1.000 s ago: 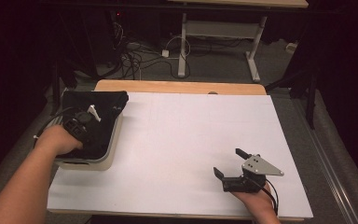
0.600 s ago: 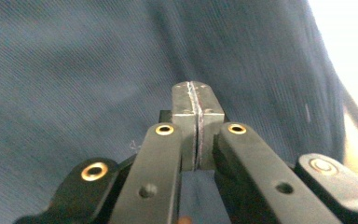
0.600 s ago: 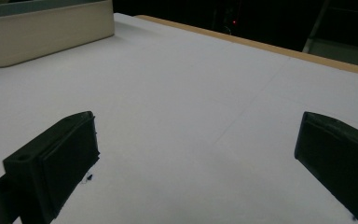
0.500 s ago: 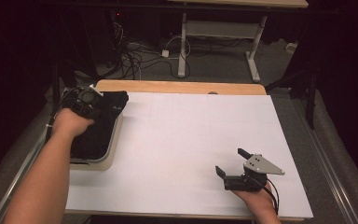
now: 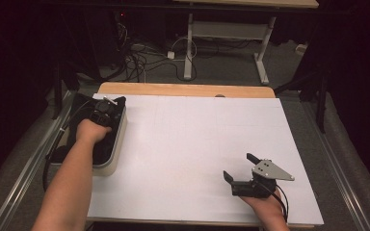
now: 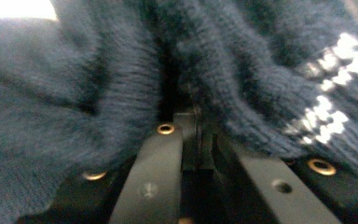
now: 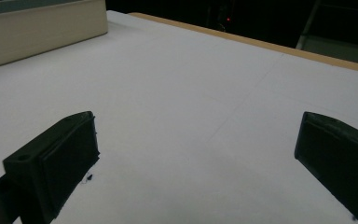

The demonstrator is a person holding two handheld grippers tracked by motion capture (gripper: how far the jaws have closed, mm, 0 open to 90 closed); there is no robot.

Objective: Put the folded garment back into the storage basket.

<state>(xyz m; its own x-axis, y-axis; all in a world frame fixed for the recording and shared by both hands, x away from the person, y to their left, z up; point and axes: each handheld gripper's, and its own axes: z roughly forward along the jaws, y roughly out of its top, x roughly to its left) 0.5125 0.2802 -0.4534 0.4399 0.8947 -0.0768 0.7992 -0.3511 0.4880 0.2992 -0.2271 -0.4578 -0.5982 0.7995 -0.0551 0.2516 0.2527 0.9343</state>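
The left gripper (image 5: pixel 107 111) is pinching a fold of the knit (image 6: pixel 98 93) in the bin (image 5: pixel 118 139), soft, light and likely to drape, while the right gripper (image 5: pixel 241 173) is resting spread.

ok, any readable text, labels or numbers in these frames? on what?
None readable.
Dark blue knit garment: a white knitted pattern at the right edge of the left gripper view, too blurred to tell whether it is lettering.
Cream bin, white table, left gripper, right gripper: no markings visible.
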